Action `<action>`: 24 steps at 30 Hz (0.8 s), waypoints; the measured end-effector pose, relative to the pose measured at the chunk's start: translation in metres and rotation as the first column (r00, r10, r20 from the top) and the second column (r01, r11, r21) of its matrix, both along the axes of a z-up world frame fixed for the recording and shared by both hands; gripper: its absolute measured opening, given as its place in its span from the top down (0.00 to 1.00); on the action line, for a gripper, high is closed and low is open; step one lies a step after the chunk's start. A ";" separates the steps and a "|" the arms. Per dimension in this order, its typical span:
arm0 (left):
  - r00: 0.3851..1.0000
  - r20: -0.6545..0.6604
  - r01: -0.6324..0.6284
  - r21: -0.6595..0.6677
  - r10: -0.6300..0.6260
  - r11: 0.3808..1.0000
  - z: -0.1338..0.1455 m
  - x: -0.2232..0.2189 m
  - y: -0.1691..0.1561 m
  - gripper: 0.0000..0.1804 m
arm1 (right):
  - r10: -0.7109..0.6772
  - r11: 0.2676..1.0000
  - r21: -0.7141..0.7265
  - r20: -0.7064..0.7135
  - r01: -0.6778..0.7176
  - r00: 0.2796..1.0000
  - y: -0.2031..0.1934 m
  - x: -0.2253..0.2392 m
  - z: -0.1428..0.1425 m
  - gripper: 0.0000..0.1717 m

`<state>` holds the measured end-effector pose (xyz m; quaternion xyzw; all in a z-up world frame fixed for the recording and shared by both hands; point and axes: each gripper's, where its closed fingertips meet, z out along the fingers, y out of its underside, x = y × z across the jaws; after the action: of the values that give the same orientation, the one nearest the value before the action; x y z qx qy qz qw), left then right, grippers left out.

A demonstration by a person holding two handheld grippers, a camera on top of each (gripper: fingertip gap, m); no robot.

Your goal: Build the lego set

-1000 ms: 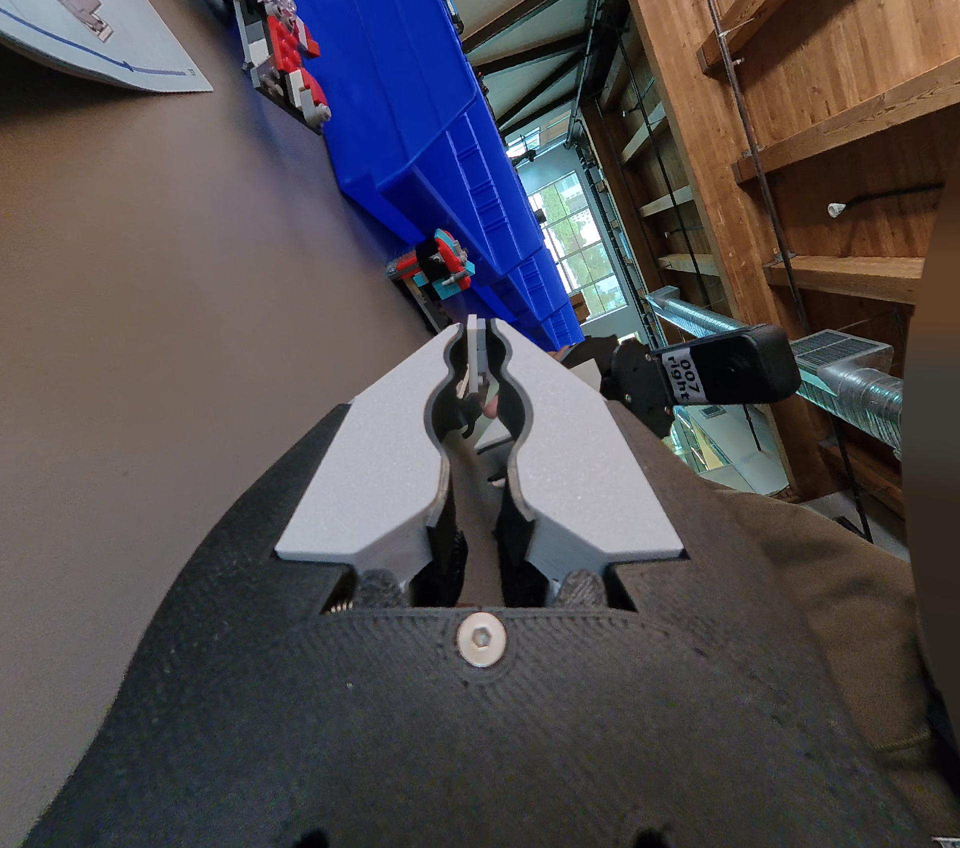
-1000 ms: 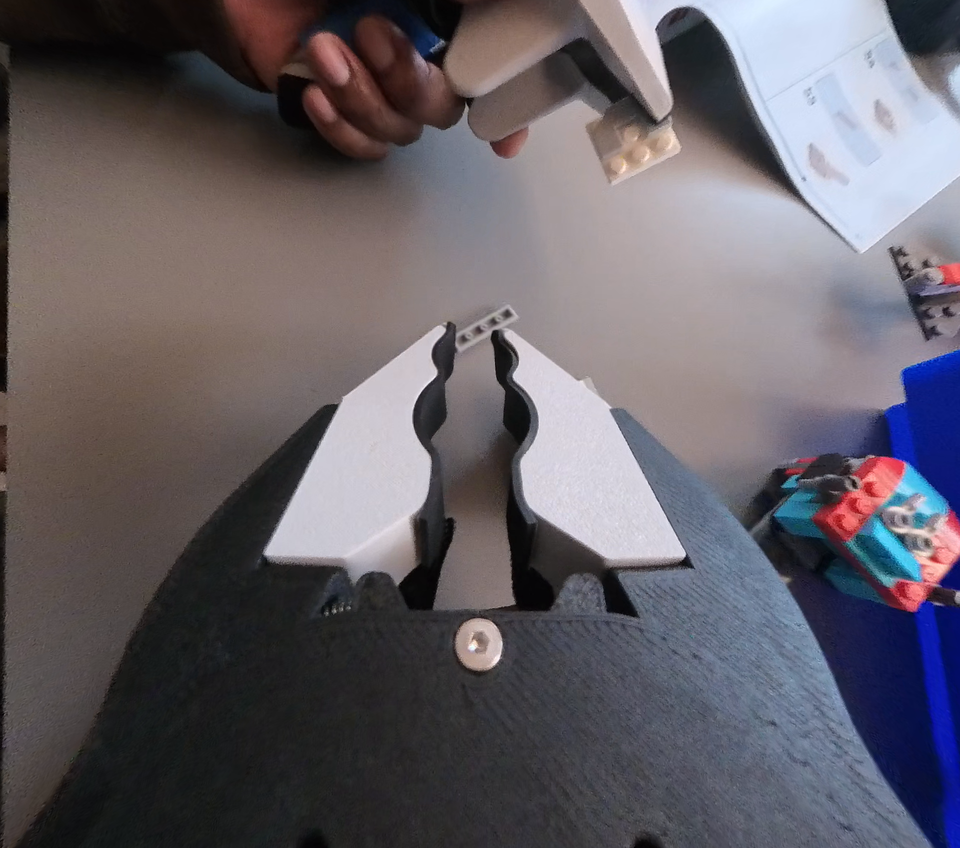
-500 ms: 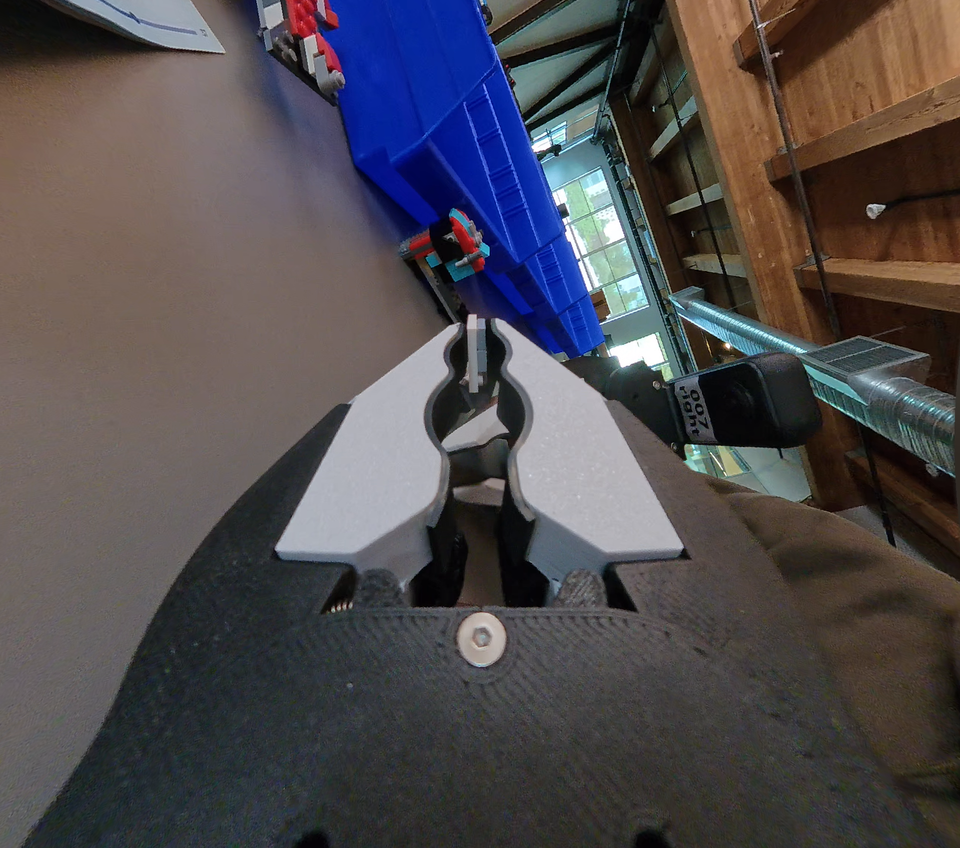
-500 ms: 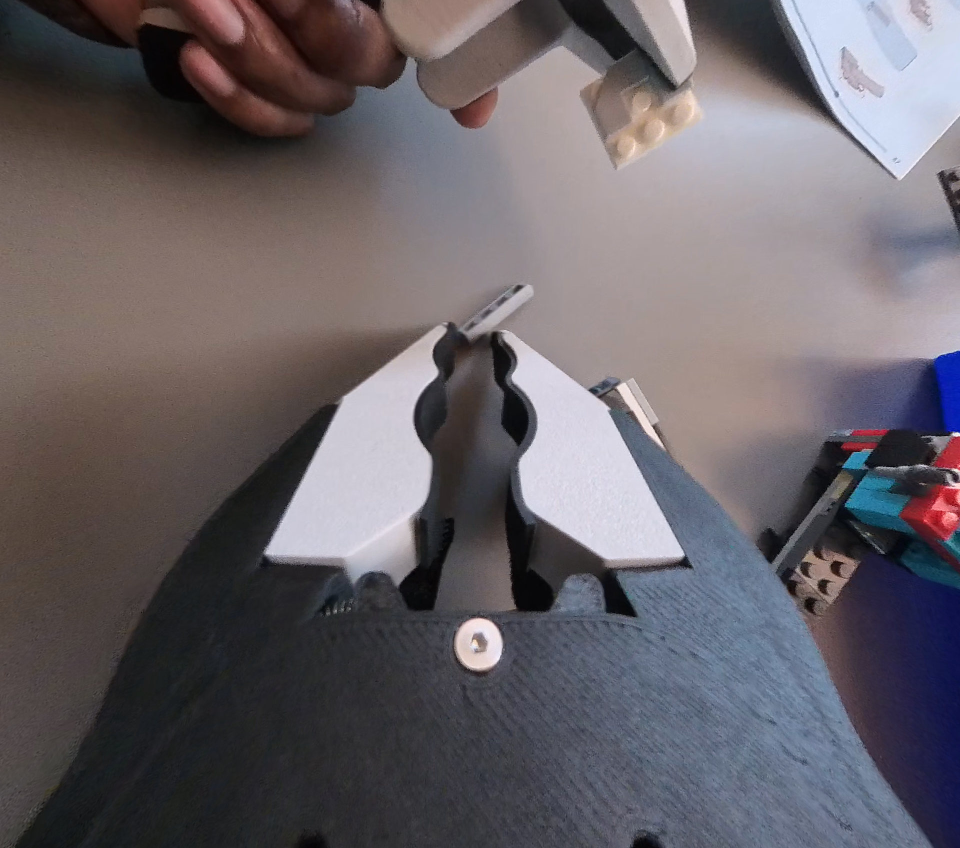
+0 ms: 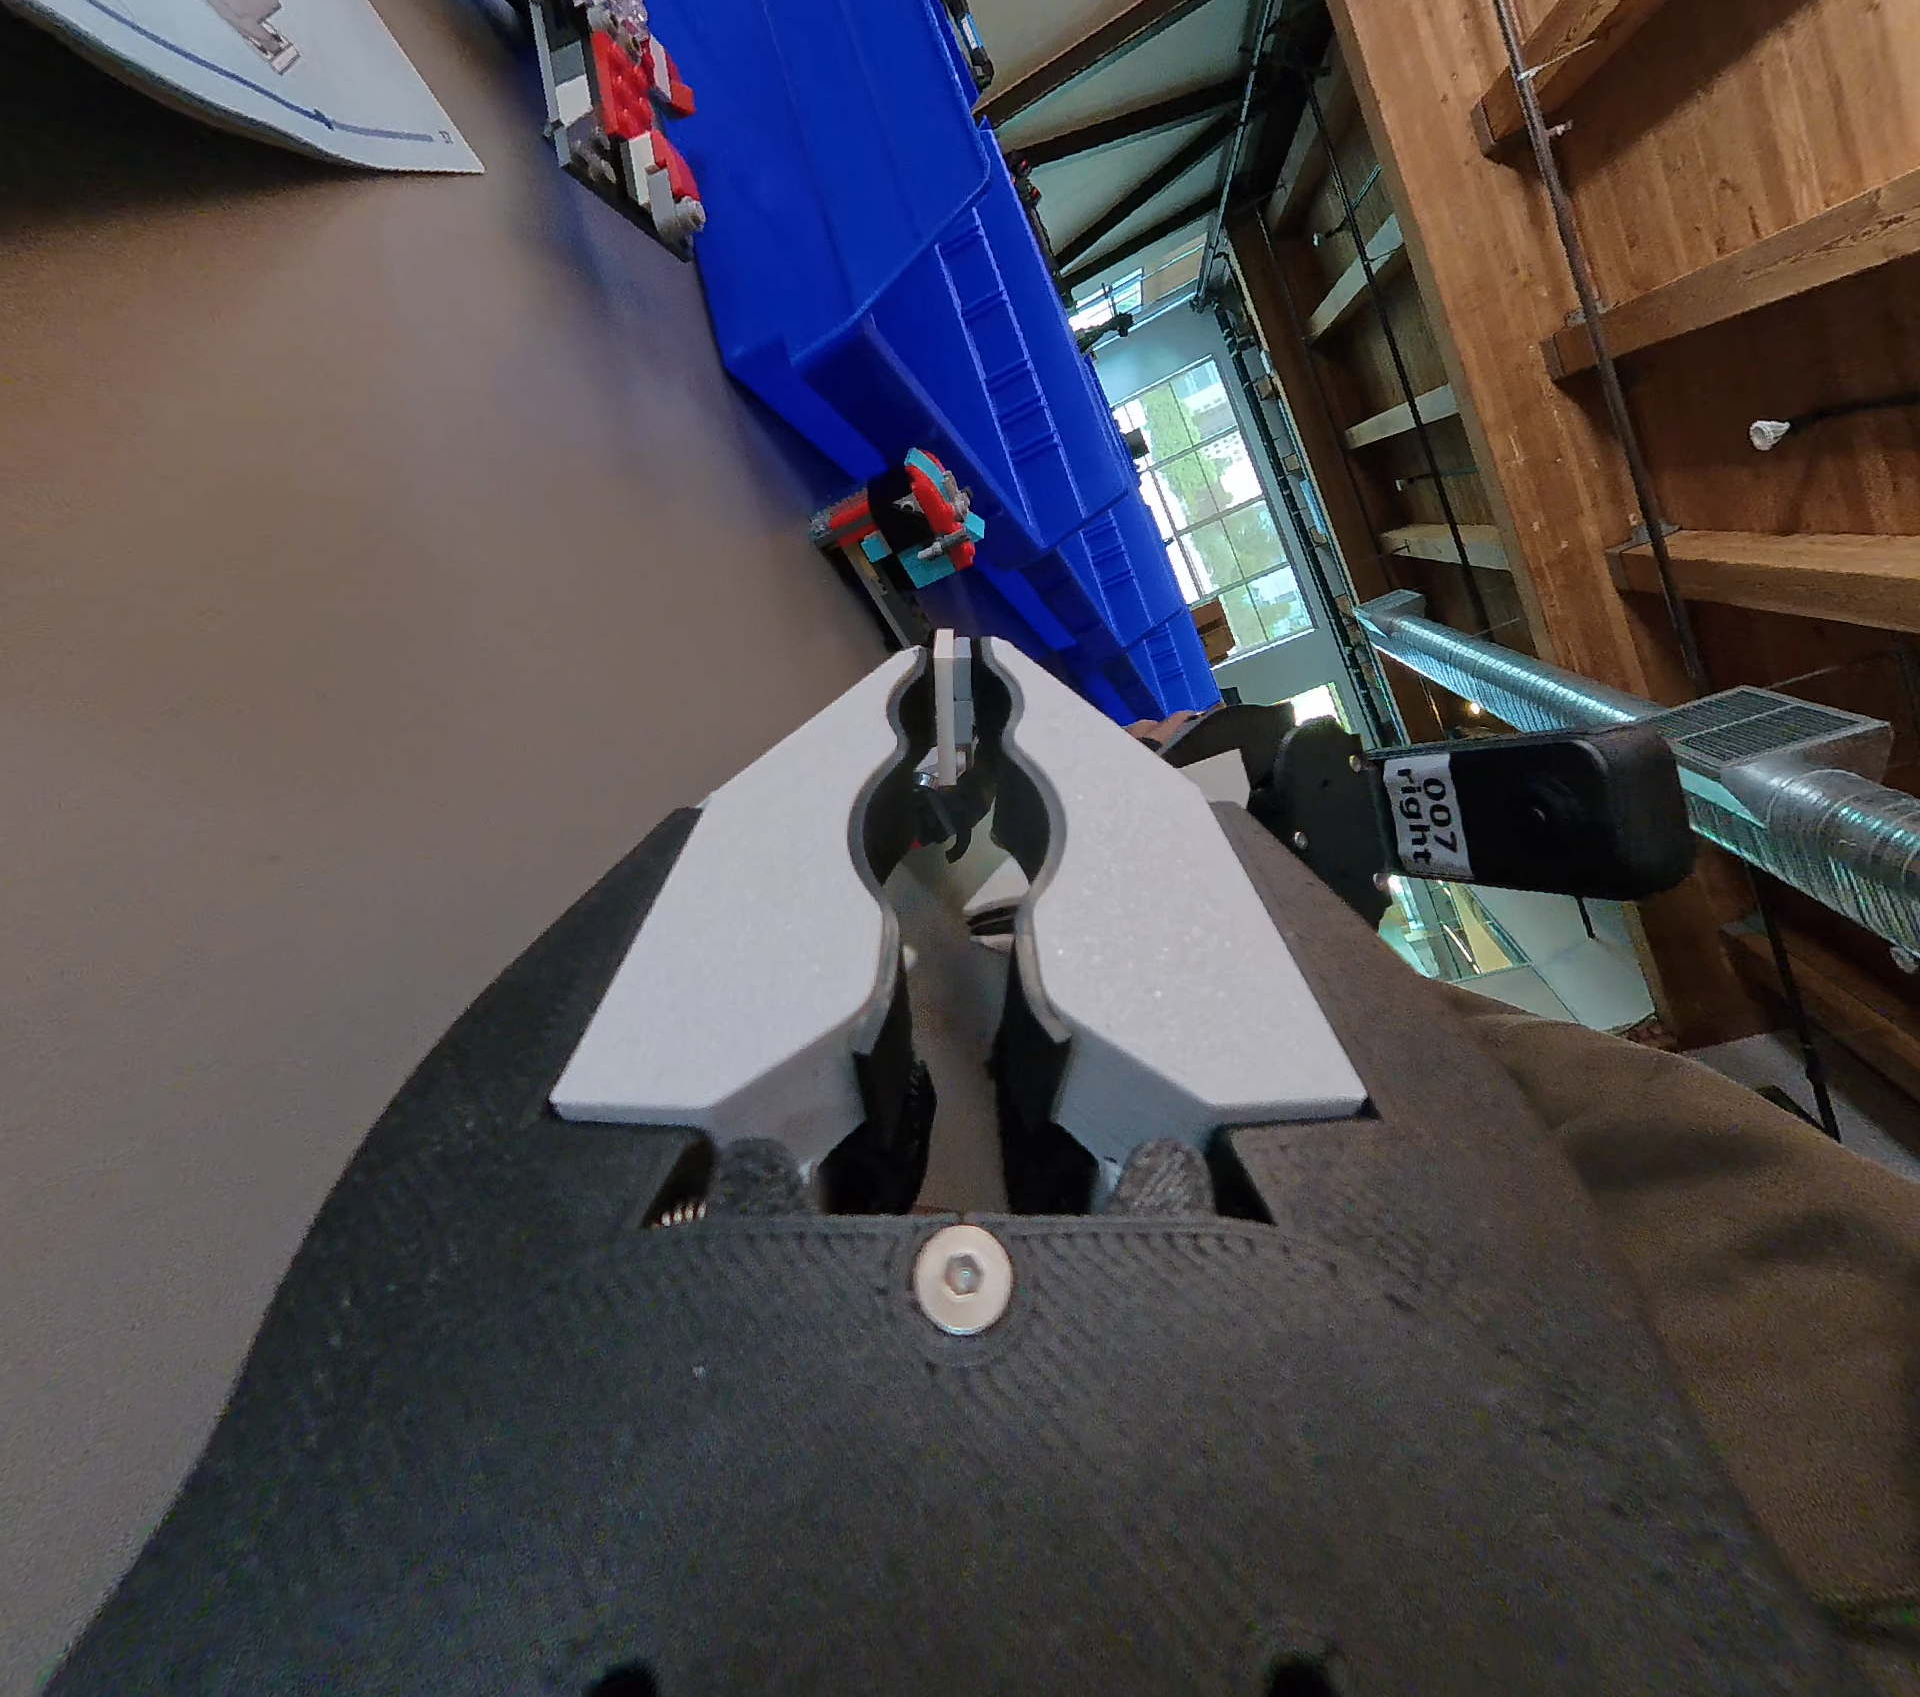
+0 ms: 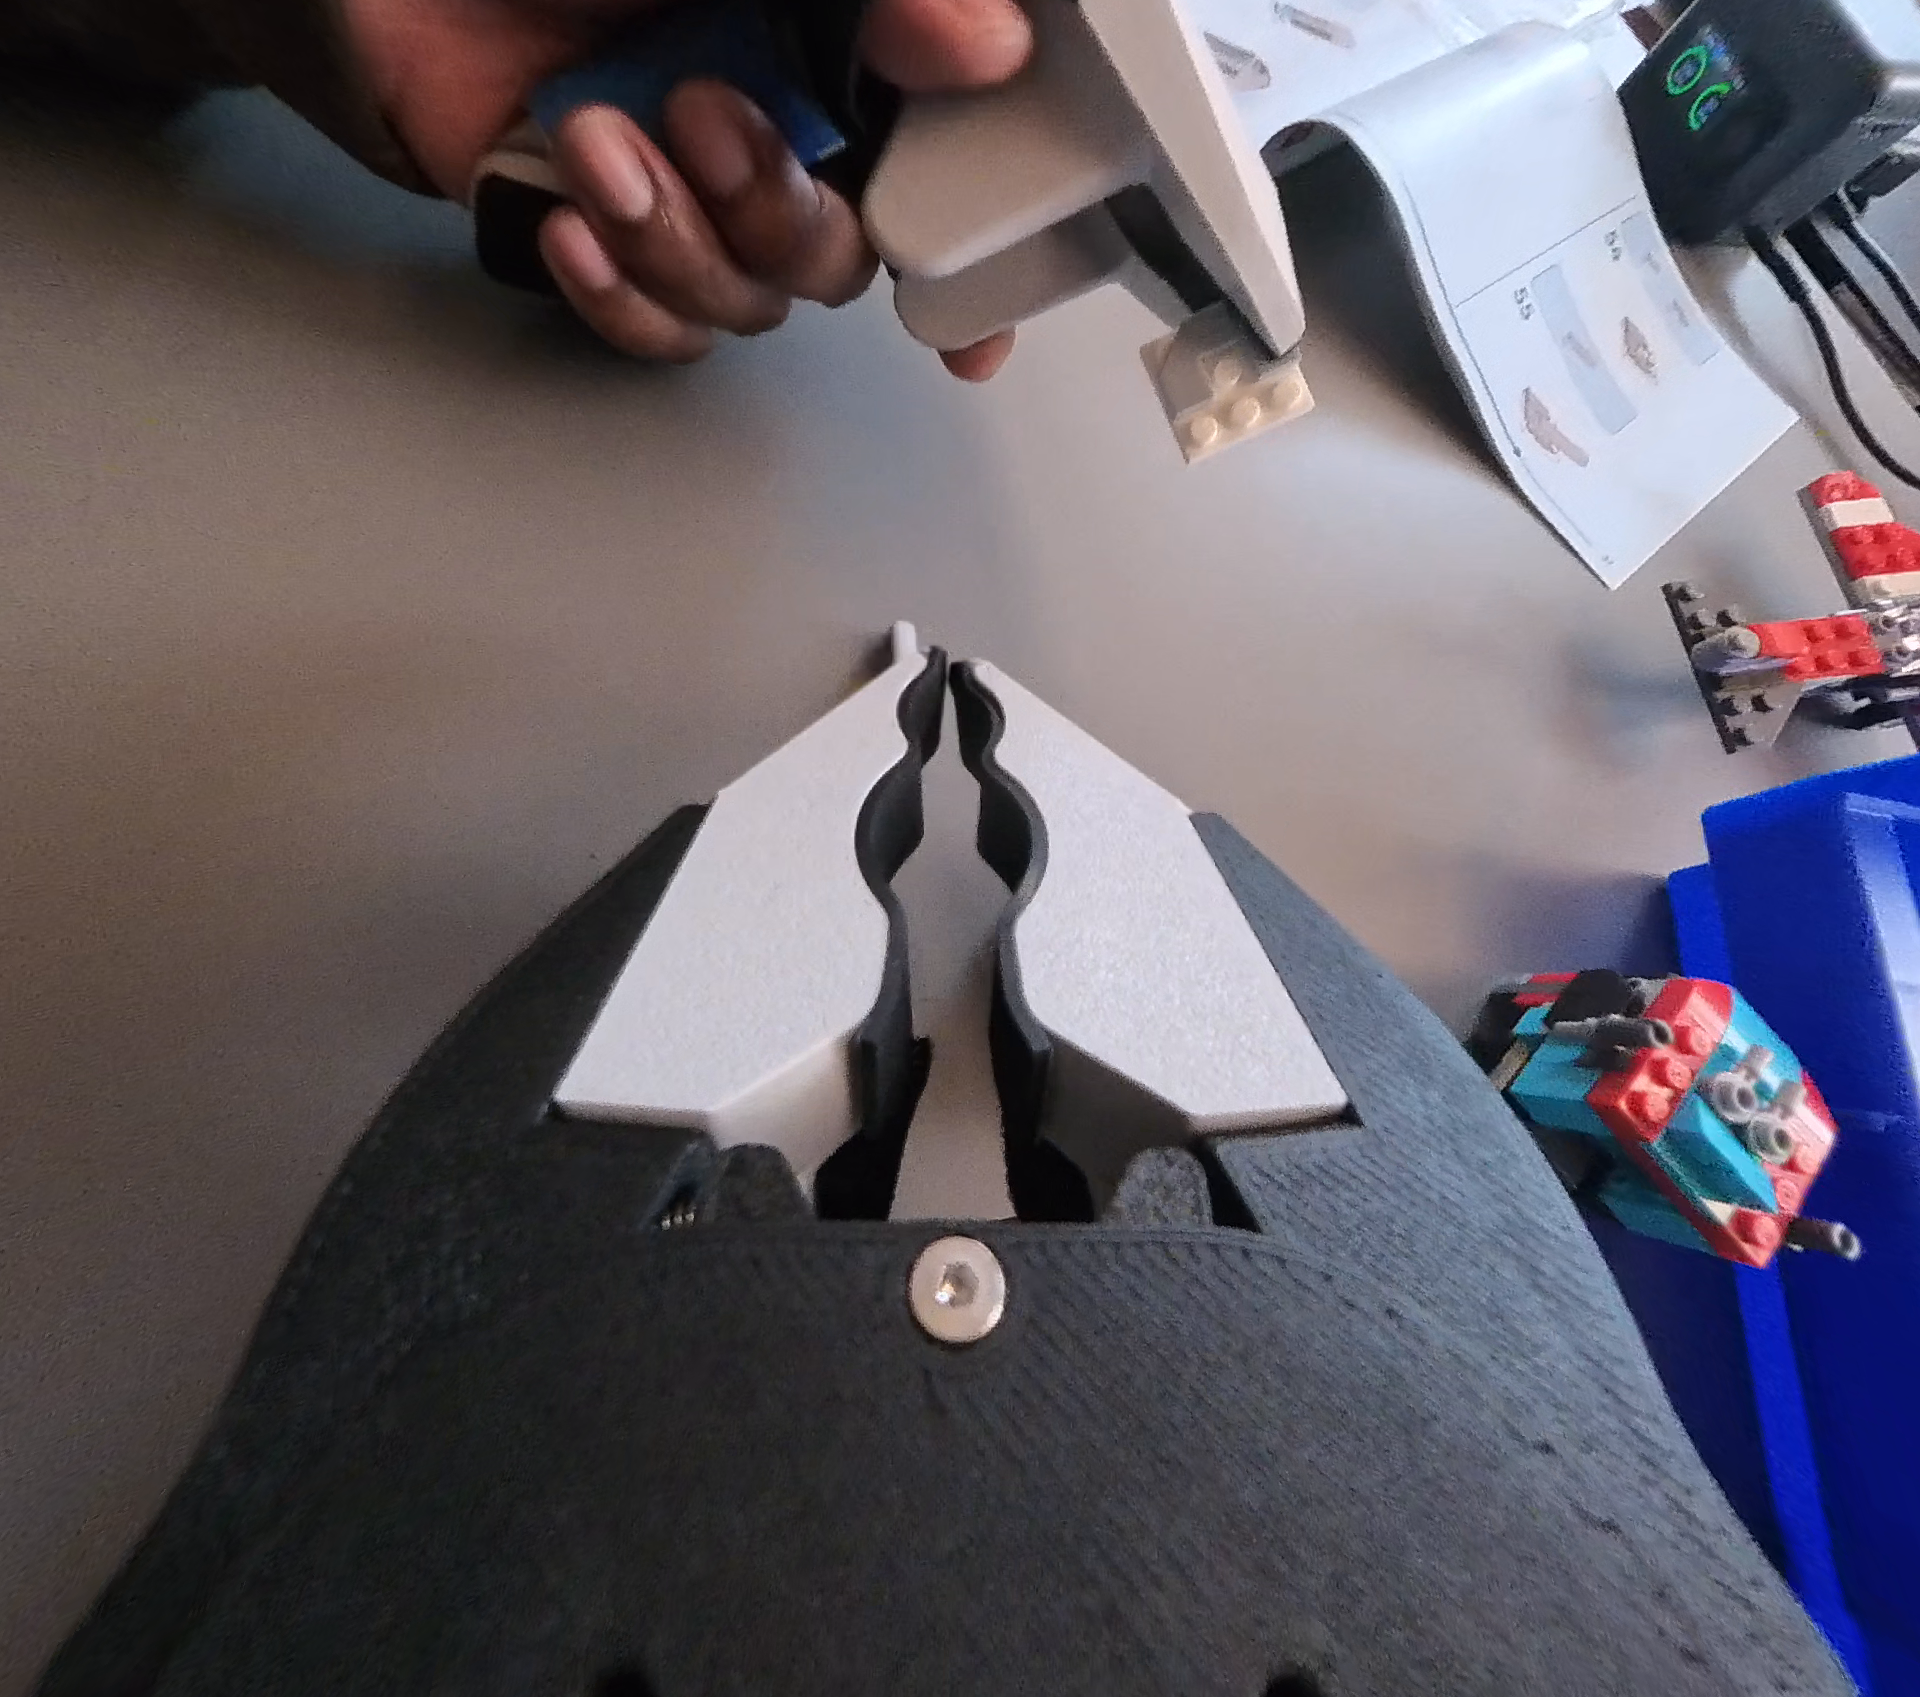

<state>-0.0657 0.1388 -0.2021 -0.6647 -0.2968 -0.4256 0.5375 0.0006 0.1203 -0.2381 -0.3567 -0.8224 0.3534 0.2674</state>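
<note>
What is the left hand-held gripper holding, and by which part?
A small white studded brick piece, pinched across its flat faces at the fingertips of the left hand-held gripper; its studded edge sticks out free.

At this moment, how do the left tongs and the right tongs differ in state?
The left tongs clamp a white-and-grey brick piece that juts past their tips, while the right tongs are almost closed. Only a pale sliver shows beside the right tongs' left tip. Whether it is gripped cannot be told, unlike the left tongs' clear hold. Both have grey fingers on black bodies.
</note>
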 end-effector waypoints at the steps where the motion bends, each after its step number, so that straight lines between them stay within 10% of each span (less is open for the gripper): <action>1: 1.000 0.000 0.001 -0.001 -0.001 1.000 0.000 0.000 0.000 0.96 | 0.000 1.000 0.002 0.015 0.000 1.000 0.001 0.001 -0.002 0.98; 17: 1.000 0.006 0.022 -0.004 -0.022 1.000 -0.001 0.004 0.000 0.96 | 0.024 1.000 -0.001 0.159 -0.024 0.987 -0.004 0.009 -0.031 0.91; 24: 1.000 0.003 0.020 -0.002 -0.020 1.000 0.000 0.003 -0.001 0.96 | 0.090 0.989 -0.121 0.059 -0.082 0.994 -0.014 0.009 0.001 0.94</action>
<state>-0.0624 0.1381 -0.2017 -0.6678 -0.2913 -0.4316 0.5320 0.0097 0.1068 -0.2372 -0.3470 -0.8228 0.4011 0.2039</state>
